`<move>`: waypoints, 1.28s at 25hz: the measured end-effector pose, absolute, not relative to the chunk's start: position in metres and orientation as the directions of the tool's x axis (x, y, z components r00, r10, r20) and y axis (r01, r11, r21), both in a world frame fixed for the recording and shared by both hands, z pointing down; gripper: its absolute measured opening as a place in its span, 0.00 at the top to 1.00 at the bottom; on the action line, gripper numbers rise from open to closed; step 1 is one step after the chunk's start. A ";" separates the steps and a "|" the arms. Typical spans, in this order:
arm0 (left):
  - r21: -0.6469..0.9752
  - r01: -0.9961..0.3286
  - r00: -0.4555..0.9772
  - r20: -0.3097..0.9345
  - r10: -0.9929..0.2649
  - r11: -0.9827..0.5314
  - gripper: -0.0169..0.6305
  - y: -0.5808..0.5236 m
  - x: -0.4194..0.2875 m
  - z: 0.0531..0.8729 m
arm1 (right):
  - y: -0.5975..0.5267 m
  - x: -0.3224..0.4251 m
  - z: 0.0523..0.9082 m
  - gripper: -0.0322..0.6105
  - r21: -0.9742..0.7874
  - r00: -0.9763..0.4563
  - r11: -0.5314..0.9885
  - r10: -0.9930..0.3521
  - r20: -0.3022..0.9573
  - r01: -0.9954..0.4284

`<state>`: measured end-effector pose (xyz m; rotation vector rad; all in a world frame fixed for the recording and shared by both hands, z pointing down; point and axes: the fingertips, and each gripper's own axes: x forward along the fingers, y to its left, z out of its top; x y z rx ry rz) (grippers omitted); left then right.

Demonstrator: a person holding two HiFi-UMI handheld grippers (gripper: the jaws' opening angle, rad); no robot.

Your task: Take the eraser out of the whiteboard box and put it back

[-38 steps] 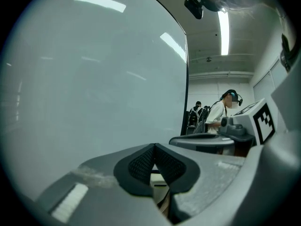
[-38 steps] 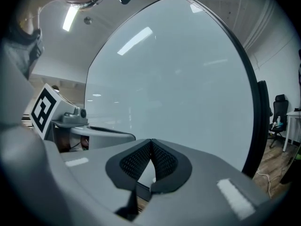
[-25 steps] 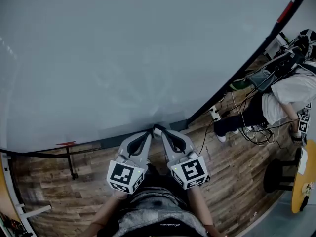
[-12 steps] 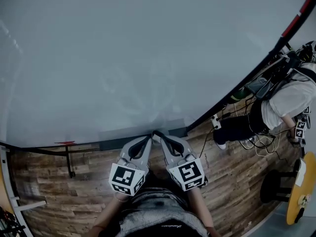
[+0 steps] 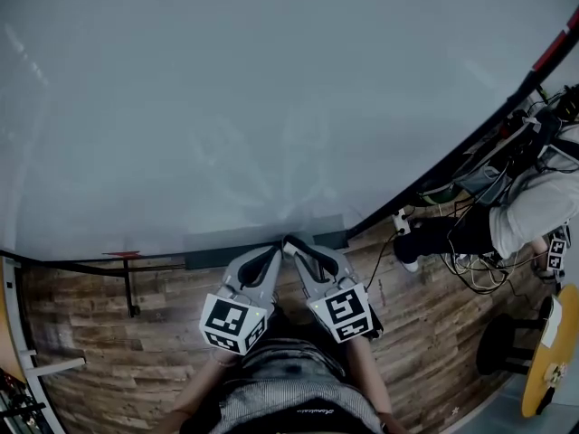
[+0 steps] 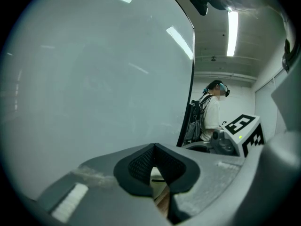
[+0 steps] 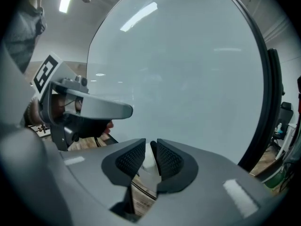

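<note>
The whiteboard (image 5: pixel 253 98) fills most of the head view. The dark whiteboard box (image 5: pixel 204 260) runs along its bottom edge. Both grippers point at the box side by side. My left gripper (image 5: pixel 274 248) (image 6: pixel 154 147) has its pads meeting at the tips. My right gripper (image 5: pixel 289 242) (image 7: pixel 151 147) has just been opening its jaws, and a narrow gap stands between the pads. Only a pale surface shows through that gap; I cannot tell whether it is the eraser. No eraser is clearly visible in any view.
A small red thing (image 5: pixel 120 255) lies on the ledge left of the box, above a black stand leg (image 5: pixel 129 287). At the right are a person (image 5: pixel 534 206), tangled cables, a power strip (image 5: pixel 398 220), a black stool (image 5: pixel 507 342) and a yellow round table (image 5: pixel 552 351). Wooden floor lies below.
The right gripper has sunk slightly at the box. The left gripper has stayed put. The head view has shifted a little, and the person at the right sits lower in the picture.
</note>
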<state>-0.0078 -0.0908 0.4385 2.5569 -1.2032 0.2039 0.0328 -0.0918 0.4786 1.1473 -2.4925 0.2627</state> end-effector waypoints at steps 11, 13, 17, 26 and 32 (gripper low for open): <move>0.183 -0.764 0.644 0.276 -0.713 -0.619 0.97 -0.093 -0.012 0.442 | -0.092 0.027 0.505 0.67 0.087 -0.562 0.691 -0.649 0.513 -0.718; 0.185 -0.765 0.642 0.275 -0.715 -0.616 0.97 -0.093 -0.013 0.442 | -0.092 0.027 0.508 0.66 0.098 -0.562 0.699 -0.643 0.521 -0.709; 0.191 -0.768 0.640 0.277 -0.717 -0.611 0.97 -0.090 -0.014 0.443 | -0.093 0.027 0.513 0.66 0.102 -0.556 0.706 -0.630 0.542 -0.701; 0.212 -0.789 0.614 0.271 -0.741 -0.576 0.97 -0.094 -0.020 0.442 | -0.102 0.024 0.516 0.67 0.052 -0.591 0.724 -0.600 0.539 -0.688; 0.212 -0.795 0.606 0.275 -0.746 -0.568 0.97 -0.096 -0.021 0.441 | -0.101 0.022 0.515 0.69 0.028 -0.604 0.718 -0.606 0.517 -0.696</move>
